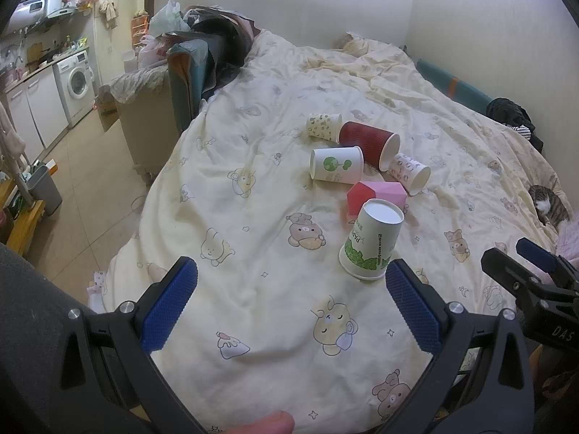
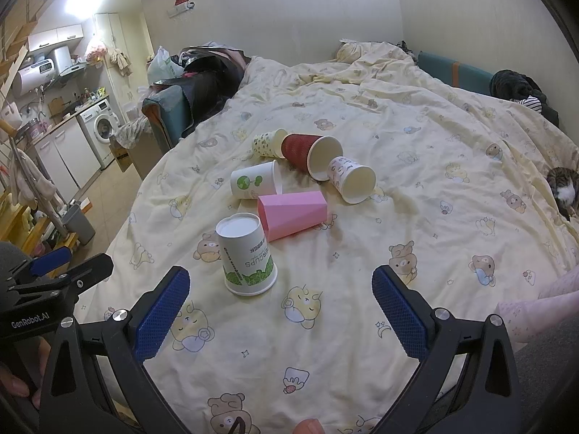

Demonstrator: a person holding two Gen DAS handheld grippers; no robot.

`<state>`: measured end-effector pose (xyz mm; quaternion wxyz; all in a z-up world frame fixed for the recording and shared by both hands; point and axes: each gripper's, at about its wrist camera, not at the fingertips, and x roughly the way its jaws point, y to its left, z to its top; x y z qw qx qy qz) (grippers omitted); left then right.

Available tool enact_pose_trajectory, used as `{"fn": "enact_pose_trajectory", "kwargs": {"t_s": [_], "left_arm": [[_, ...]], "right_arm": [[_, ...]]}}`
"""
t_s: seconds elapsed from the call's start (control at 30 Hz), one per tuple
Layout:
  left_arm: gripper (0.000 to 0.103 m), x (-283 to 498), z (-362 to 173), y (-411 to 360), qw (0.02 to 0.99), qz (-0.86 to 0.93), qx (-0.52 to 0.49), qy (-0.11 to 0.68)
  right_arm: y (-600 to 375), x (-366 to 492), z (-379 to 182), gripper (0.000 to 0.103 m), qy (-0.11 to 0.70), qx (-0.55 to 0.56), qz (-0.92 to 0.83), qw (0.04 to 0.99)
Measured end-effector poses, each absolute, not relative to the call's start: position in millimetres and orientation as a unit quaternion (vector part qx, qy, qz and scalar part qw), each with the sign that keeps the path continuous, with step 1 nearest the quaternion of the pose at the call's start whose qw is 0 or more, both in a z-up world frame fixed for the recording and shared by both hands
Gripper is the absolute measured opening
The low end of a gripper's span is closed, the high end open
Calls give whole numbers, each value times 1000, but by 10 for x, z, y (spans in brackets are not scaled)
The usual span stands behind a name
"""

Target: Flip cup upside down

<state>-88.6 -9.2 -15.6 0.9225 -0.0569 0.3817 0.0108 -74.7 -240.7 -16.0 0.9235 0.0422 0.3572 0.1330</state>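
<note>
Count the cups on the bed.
6. One stands upside down nearest; five lie tipped behind it: pink, tree-print, red, patterned white, yellow-patterned farthest. None seems hidden.

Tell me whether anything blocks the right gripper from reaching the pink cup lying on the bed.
Partly. The green-leaf cup, standing upside down, sits just left of the line from the open right gripper to the pink cup. Approaching from the right crosses only bare quilt.

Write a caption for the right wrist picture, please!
Open right gripper faces a paper cup standing upside down on the bedspread, five more cups lying behind.
</note>
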Motion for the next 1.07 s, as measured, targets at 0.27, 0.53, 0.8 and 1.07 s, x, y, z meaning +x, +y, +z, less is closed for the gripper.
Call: {"fn": "enact_pose_trajectory", "kwargs": {"t_s": [0.27, 0.53, 0.8, 1.07], "left_arm": [[103, -887, -154, -93, 922, 11, -57, 382], [103, -883, -146, -82, 923, 11, -57, 381], [103, -874, -141, -73, 923, 10, -57, 381], [103, -881, -134, -73, 923, 11, -58, 379]], "right_arm": [[-2406, -752, -155, 103, 356, 41, 135, 924], [-2407, -750, -150, 103, 358, 42, 133, 923], [-2408, -741, -158, 103, 361, 42, 134, 922], [-2404, -729, -163, 103, 363, 42, 135, 921]]}}
